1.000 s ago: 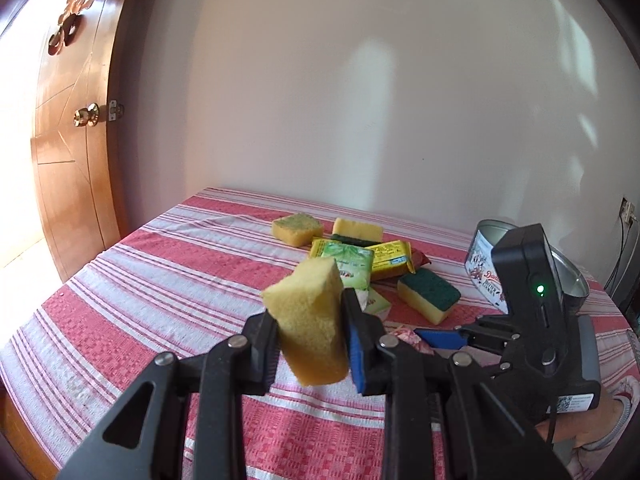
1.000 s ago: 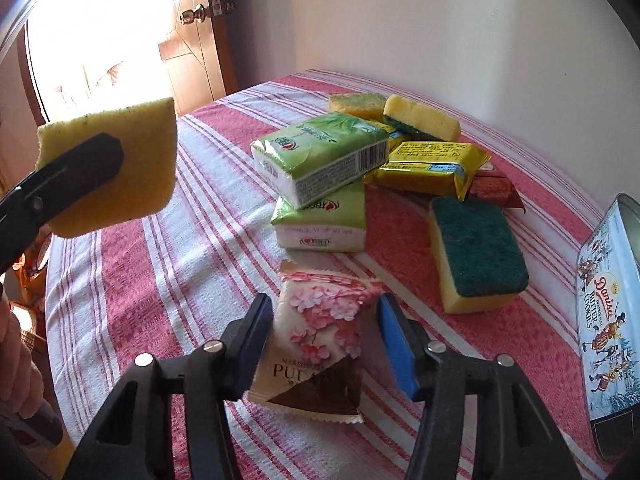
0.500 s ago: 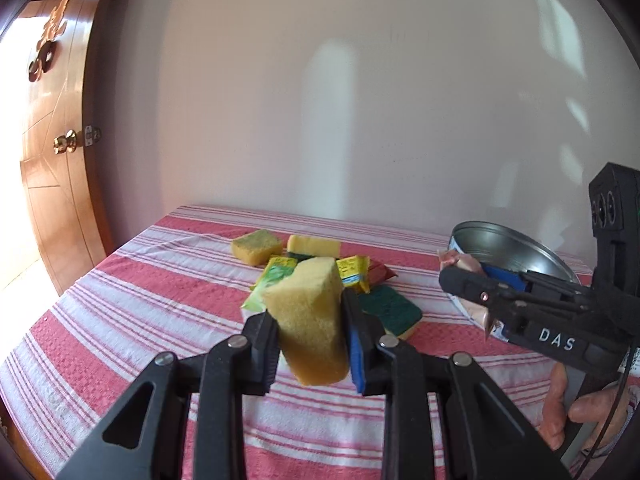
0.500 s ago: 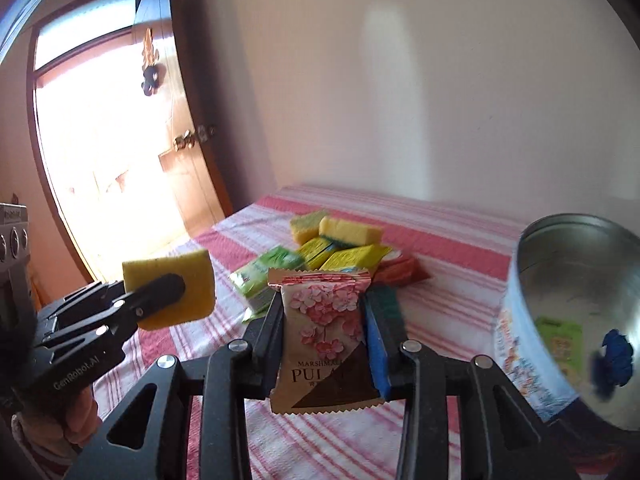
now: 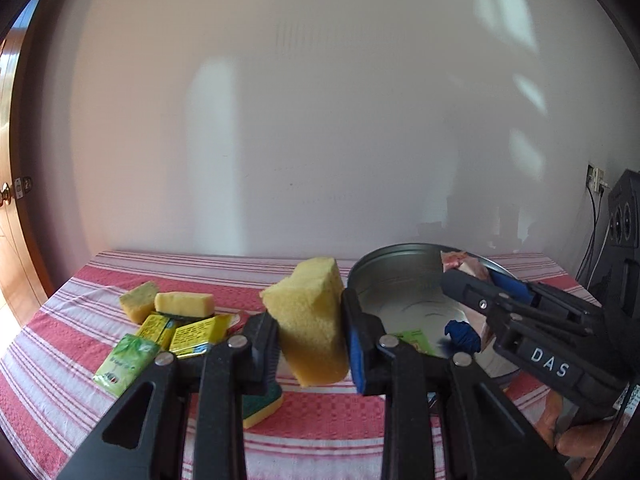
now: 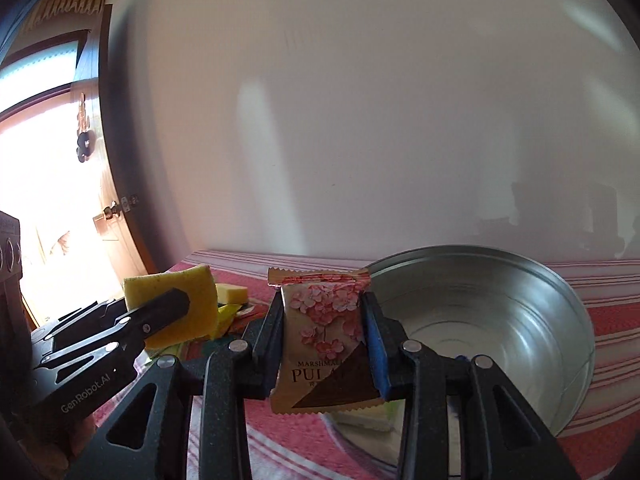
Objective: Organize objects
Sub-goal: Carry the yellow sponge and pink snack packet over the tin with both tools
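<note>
My left gripper (image 5: 310, 338) is shut on a yellow sponge (image 5: 310, 320), held in the air just left of the round metal tin (image 5: 400, 276). My right gripper (image 6: 325, 338) is shut on a pink flowered marshmallow packet (image 6: 322, 332), held upright before the tin (image 6: 520, 304). In the left wrist view the right gripper (image 5: 472, 284) reaches over the tin's rim with the packet (image 5: 460, 266). In the right wrist view the left gripper (image 6: 176, 304) with its sponge (image 6: 176, 292) shows at the left. Inside the tin lie a green packet (image 5: 414, 338) and a blue item (image 5: 462, 332).
On the red striped tablecloth (image 5: 80, 360) lie two sponges (image 5: 182, 304), yellow packets (image 5: 192, 332), a green tissue pack (image 5: 124, 364) and a green-topped sponge (image 5: 262, 404). A wooden door (image 6: 112, 240) stands at the left. A hand (image 5: 580, 440) shows at lower right.
Both grippers rose and swung right toward the tin. The right gripper closed on the marshmallow packet and lifted it off the table. The sponge stayed gripped in the left.
</note>
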The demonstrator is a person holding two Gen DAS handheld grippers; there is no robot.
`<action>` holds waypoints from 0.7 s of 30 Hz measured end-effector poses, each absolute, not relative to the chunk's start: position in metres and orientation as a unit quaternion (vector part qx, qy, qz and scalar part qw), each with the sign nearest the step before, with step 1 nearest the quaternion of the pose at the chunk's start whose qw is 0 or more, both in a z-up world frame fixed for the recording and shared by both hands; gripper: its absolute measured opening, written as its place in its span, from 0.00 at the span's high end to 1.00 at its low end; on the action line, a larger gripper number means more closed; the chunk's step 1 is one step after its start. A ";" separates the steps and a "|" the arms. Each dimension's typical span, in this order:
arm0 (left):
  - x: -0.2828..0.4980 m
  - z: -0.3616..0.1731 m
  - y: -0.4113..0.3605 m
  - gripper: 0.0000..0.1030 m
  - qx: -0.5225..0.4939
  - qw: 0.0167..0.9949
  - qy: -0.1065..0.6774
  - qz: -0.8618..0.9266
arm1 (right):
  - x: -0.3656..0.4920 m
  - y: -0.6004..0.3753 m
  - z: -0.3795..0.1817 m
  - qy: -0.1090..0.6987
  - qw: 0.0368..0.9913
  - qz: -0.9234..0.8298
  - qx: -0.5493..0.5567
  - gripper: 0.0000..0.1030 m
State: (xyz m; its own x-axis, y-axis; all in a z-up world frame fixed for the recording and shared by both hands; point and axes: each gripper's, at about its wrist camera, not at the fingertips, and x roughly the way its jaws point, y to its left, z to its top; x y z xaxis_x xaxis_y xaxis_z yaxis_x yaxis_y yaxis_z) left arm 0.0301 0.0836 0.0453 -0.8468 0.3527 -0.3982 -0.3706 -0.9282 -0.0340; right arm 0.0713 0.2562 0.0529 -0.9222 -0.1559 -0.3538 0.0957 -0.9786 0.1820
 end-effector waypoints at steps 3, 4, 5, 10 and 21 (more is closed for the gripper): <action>0.026 0.043 0.110 0.74 -0.199 0.192 0.041 0.960 | 0.075 0.278 0.053 -0.081 0.030 -0.980 0.181 0.62; 0.023 0.042 0.119 0.74 -0.201 0.194 0.046 0.959 | 0.076 0.284 0.053 -0.081 0.018 -0.980 0.180 0.62; 0.022 0.040 0.127 0.74 -0.202 0.196 0.048 0.958 | 0.076 0.291 0.053 -0.080 0.006 -0.981 0.179 0.62; 0.009 0.033 0.164 0.74 -0.205 0.203 0.061 0.956 | 0.078 0.320 0.052 -0.080 -0.039 -0.980 0.178 0.62; 0.004 0.010 0.197 0.74 -0.214 0.211 0.075 0.951 | 0.073 0.354 0.036 -0.086 -0.100 -0.969 0.207 0.62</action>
